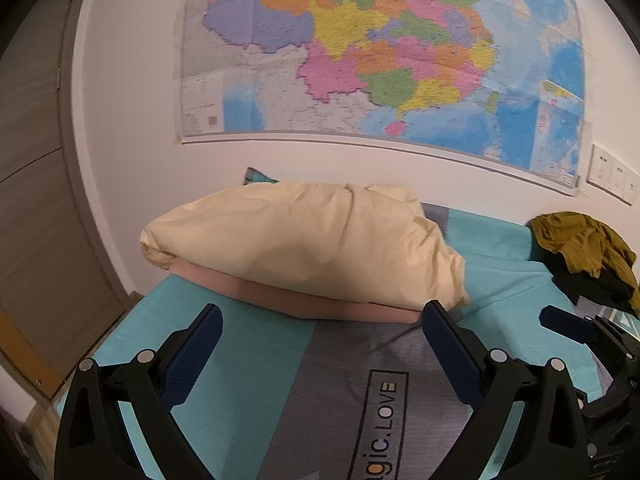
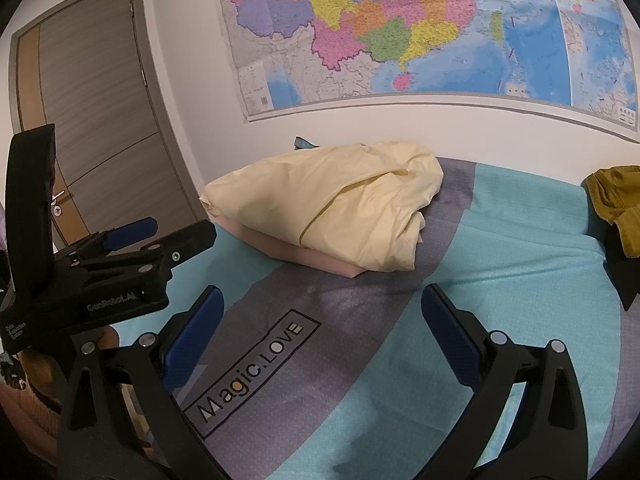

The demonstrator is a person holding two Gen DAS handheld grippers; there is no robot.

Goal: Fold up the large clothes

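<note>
A pale yellow garment [image 1: 312, 240] [image 2: 340, 208] lies folded in a puffy bundle on top of a flat pink folded cloth [image 1: 320, 304] [image 2: 312, 256], near the wall on the bed. An olive and black heap of clothes [image 1: 588, 252] [image 2: 616, 208] sits at the bed's right side. My left gripper [image 1: 322, 322] hovers open just short of the pink cloth, with nothing between its blue pads. My right gripper [image 2: 322, 304] is open too, above the bedsheet, empty. In the right wrist view the left gripper [image 2: 160, 232] shows at the left, side on.
The bed [image 2: 520, 280] has a teal and grey sheet printed "Magic.LOVE" [image 2: 252, 372]. A large coloured map [image 2: 400, 32] hangs on the white wall behind. A brown door [image 2: 96, 120] stands at the left. Wall switches [image 1: 612, 176] sit at the right.
</note>
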